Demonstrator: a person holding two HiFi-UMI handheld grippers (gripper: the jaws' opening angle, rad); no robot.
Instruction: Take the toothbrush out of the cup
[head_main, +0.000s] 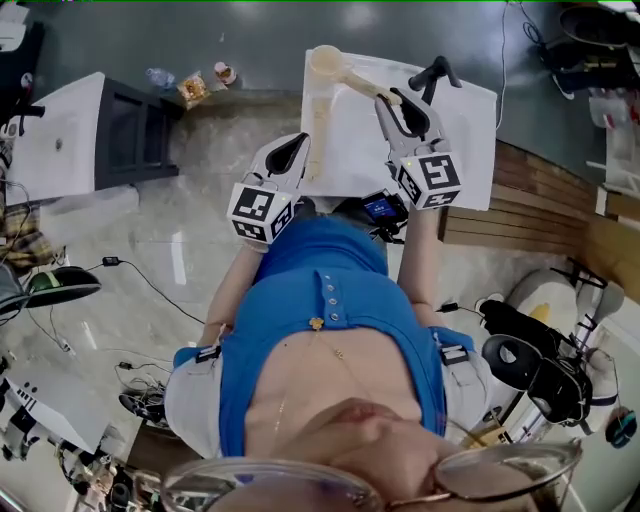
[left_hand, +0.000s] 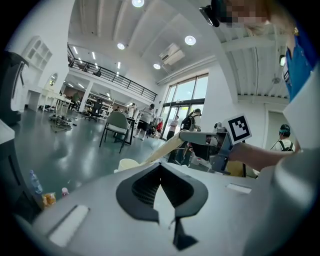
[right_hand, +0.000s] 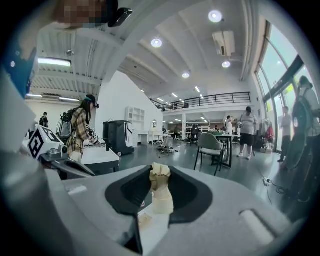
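Mid-extraction: right gripper (head_main: 392, 102) jaws grasping toothbrush (head_main: 365, 85), its far end still at cup (head_main: 325, 62) mouth just beyond clenched, apparently empty left gripper (head_main: 298, 148) jaws; next, prob. pull up w/ right till clear.

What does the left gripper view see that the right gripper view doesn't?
Only the left gripper view: the cream cup, the toothbrush stretching from the cup as a long handle, and the right gripper clamped on its far end.
Only the right gripper view: the toothbrush's end up close, pinched between that gripper's jaws, and the left gripper off to the side.
Both: the toothbrush, the big hall with ceiling lights, a grey chair and people standing far away.
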